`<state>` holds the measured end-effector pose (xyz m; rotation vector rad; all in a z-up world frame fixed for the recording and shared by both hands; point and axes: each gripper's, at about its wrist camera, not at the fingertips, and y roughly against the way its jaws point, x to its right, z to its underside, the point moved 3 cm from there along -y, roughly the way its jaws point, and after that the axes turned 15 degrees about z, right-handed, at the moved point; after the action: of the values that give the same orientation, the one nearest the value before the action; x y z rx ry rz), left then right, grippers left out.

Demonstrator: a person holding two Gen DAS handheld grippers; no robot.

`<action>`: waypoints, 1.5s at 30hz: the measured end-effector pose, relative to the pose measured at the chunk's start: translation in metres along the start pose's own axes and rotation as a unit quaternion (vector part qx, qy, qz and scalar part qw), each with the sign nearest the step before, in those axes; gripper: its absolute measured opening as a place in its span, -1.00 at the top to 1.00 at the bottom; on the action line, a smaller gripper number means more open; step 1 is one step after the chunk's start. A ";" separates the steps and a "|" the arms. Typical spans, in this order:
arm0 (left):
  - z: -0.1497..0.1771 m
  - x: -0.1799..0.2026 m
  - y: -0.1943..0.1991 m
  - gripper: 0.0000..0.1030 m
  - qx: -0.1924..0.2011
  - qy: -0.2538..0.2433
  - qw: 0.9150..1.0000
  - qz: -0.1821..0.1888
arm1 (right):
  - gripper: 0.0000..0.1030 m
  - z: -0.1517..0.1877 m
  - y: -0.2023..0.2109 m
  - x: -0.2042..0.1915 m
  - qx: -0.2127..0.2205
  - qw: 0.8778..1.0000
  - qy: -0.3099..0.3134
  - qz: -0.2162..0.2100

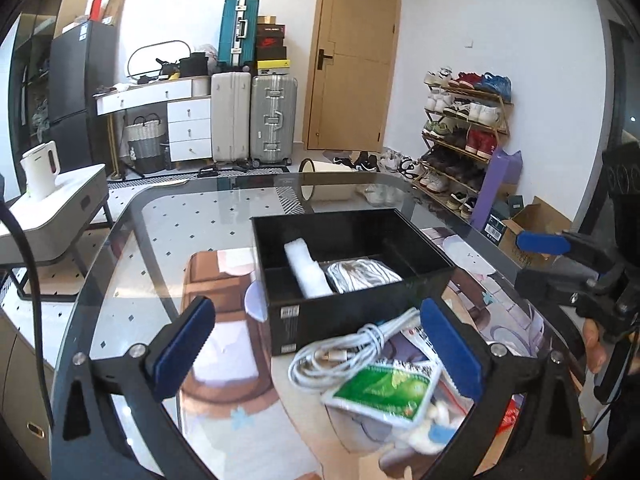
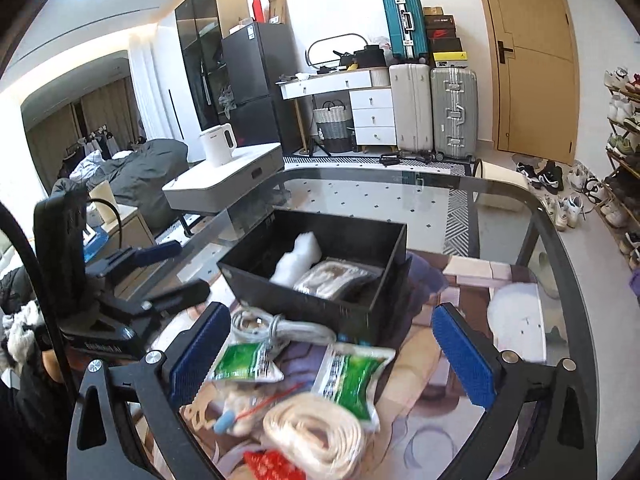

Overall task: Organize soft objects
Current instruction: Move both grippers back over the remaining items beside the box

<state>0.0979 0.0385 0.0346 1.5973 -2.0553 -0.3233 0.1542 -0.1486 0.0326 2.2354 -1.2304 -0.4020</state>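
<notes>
Glass counter (image 1: 168,216) carries black box (image 1: 360,312), already holding a white roll and a bagged item. Loose pile lies on its near side: coiled white cable (image 1: 340,354), green packets (image 2: 348,376), cream strap coil (image 2: 316,436). Left gripper (image 1: 320,354) and right gripper (image 2: 340,360) both wide open, empty. Strap sits nearest the right jaws; cable lies between the left.

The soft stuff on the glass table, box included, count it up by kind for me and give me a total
In the black box:
White foam roll: 1
Bagged white cord: 1

Loose on the glass table:
White cable coil: 1
Green-and-white packets: 2
Cream webbing strap coil: 1
Clear bag of small items: 1
Red packet: 1

Total: 8
</notes>
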 end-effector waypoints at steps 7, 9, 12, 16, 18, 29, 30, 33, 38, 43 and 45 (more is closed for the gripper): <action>0.016 0.007 0.018 -1.00 0.013 0.011 1.000 -0.014 | -0.99 0.024 0.011 -0.006 -0.012 1.000 -0.001 0.002; 0.022 0.011 0.019 -1.00 0.011 0.016 1.000 -0.011 | -0.99 0.032 0.013 -0.008 -0.019 1.000 0.009 0.007; 0.030 0.015 0.022 -1.00 0.006 0.015 1.000 -0.012 | -0.99 0.040 0.014 -0.009 -0.022 1.000 0.017 0.010; 0.038 0.020 0.021 -1.00 -0.003 0.010 1.000 -0.013 | -0.99 0.048 0.012 -0.007 -0.038 0.999 0.015 0.011; 0.042 0.021 0.020 -1.00 -0.005 0.012 1.000 -0.012 | -0.99 0.048 0.014 -0.008 -0.040 0.999 0.022 0.014; 0.063 0.015 0.007 -1.00 -0.023 0.038 0.999 -0.012 | -0.99 0.063 -0.002 -0.011 -0.070 0.997 0.031 0.004; 0.064 0.014 0.006 -1.00 -0.023 0.040 0.999 -0.011 | -0.99 0.064 -0.005 -0.011 -0.073 0.997 0.031 0.003; 0.067 0.013 0.002 -1.00 -0.027 0.034 0.999 -0.017 | -0.99 0.070 -0.012 -0.010 -0.083 0.996 0.031 0.002; 0.072 0.008 0.002 -1.00 -0.028 0.048 0.998 -0.006 | -0.99 0.077 -0.022 -0.010 -0.094 0.995 0.026 -0.003; 0.075 0.008 0.000 -1.00 -0.033 0.058 0.998 0.006 | -0.99 0.082 -0.031 -0.016 -0.103 0.994 0.031 -0.008; 0.075 0.011 0.000 -1.00 -0.034 0.049 0.998 0.005 | -0.99 0.083 -0.034 -0.018 -0.105 0.994 0.034 -0.006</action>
<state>0.0565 0.0186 -0.0260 1.5326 -1.9566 -0.3019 0.1264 -0.1453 -0.0546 2.0612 -1.0882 -0.4346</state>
